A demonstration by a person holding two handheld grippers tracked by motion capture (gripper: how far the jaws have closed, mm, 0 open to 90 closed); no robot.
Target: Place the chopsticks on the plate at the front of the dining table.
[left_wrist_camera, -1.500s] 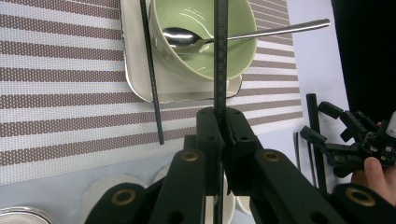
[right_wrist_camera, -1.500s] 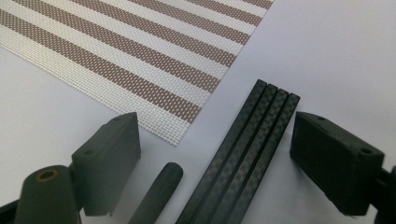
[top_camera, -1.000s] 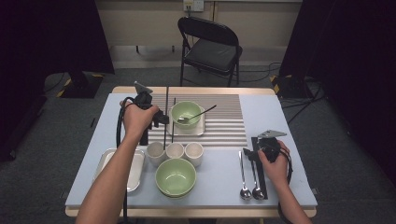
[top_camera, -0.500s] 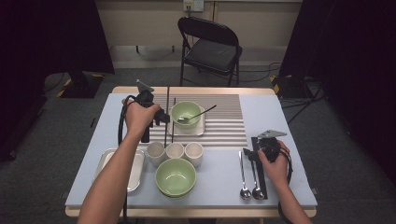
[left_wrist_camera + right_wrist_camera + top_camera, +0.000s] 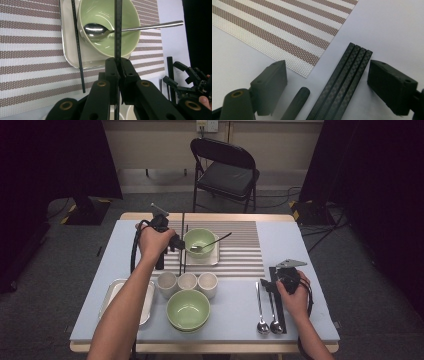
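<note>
My left gripper (image 5: 180, 243) (image 5: 119, 62) is shut on a thin black chopstick (image 5: 118, 25) (image 5: 183, 220), held over the striped mat (image 5: 240, 250). The stick crosses in front of a green bowl (image 5: 110, 15) (image 5: 199, 240) with a metal spoon (image 5: 95, 28) resting in it. The bowl stands on a small square plate (image 5: 68, 50). A second black chopstick (image 5: 78, 45) lies across the plate's edge and the mat. At the right of the table my right gripper (image 5: 273, 285) (image 5: 327, 75) stands open, low over a bundle of black chopsticks (image 5: 342, 85) (image 5: 280, 312).
Three small pale cups (image 5: 187, 281) stand in a row in front of the mat, with a larger green bowl (image 5: 188, 309) nearer the front edge. A white tray (image 5: 117, 295) lies at the front left. Two spoons (image 5: 265, 320) lie beside the bundle. A folding chair (image 5: 225, 175) stands beyond the table.
</note>
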